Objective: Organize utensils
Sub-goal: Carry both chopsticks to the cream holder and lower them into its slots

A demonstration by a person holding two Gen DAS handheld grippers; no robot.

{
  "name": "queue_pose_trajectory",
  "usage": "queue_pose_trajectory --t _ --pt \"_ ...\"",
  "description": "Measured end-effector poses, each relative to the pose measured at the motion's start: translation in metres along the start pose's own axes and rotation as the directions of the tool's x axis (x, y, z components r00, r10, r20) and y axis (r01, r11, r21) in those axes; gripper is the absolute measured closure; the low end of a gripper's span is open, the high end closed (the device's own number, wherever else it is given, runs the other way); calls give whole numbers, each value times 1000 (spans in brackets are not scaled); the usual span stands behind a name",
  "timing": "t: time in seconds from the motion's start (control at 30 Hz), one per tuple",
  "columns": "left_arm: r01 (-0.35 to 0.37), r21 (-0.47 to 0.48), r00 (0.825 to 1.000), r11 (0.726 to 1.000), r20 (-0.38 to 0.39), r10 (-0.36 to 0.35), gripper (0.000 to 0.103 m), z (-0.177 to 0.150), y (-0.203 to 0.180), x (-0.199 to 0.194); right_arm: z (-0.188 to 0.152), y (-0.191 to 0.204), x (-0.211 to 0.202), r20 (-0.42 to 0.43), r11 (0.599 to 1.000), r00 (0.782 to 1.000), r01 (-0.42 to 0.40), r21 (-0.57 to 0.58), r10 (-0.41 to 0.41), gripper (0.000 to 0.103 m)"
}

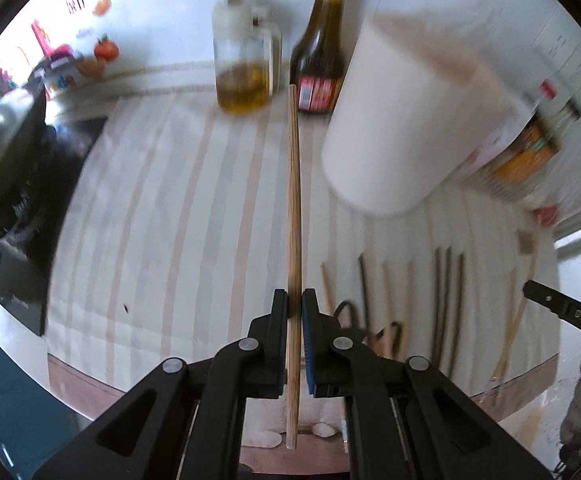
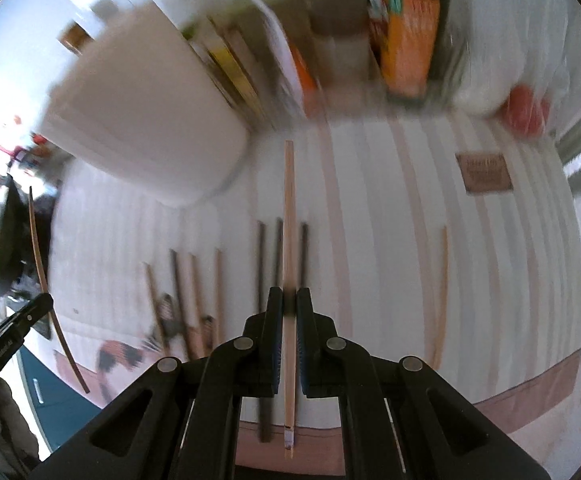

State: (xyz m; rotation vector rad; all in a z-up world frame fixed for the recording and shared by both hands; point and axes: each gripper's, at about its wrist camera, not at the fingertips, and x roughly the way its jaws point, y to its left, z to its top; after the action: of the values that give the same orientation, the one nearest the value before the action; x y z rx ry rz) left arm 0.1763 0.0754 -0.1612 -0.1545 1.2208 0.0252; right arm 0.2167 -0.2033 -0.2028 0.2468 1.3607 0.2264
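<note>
— Black jaws fill the bottom of the left wrist view. What does the left hand-held gripper [image 1: 295,300] have?

— It is clamped narrow on a light wooden chopstick [image 1: 293,240], which runs straight ahead between the blue pads and sticks out behind them too. Below lies a striped cloth [image 1: 150,208] on the desk.

— And beyond?

— An oil jug [image 1: 246,60], a dark sauce bottle [image 1: 320,60] and a white cylindrical container [image 1: 402,128], tilted by the lens. To the right, loose chopsticks [image 1: 446,300], pale and dark, lie side by side on the cloth. A black gripper tip shows at the far right edge.

— Now the right wrist view?

— Closest again are jaws: the right hand-held gripper [image 2: 289,300] is closed narrow on a pale chopstick [image 2: 289,220], held clear above the cloth. Under it lie three dark chopsticks [image 2: 261,264] and, further left, several pale ones [image 2: 194,292]; one more pale stick [image 2: 441,292] lies apart on the right.

— Anything behind?

— The white container and an orange box [image 2: 410,52], blurred.
</note>
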Motion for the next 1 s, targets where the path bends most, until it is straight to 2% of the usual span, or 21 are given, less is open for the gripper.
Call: queue_pose_trajectory --t 0.1,0.2,0.4,0.53,0.7,0.77,1.0 --pt "28 -4 997 1000 71 -28 98 10 1 -35 9 21 -20 68 1000 997 -30 -8 31 96" --pt "63 -3 987 998 148 -62 99 24 -2 -66 18 32 -48 145 998 987 -64 -21 67 96" --pt "119 42 944 992 306 -126 98 67 -20 -117 49 65 -97 305 992 944 -109 -69 125 96" --pt "121 69 916 990 377 -138 98 102 -36 -125 76 85 -121 391 988 910 -104 -110 139 96" --pt "134 83 893 987 421 -157 98 135 -51 -119 112 104 -139 483 989 864 -95 -115 139 96" --pt "132 92 890 987 427 -159 98 148 -57 -113 124 108 -143 509 989 849 -101 -111 143 96" --pt "151 95 882 984 437 -178 99 183 -64 -85 156 115 -145 621 990 771 -114 -80 139 96"
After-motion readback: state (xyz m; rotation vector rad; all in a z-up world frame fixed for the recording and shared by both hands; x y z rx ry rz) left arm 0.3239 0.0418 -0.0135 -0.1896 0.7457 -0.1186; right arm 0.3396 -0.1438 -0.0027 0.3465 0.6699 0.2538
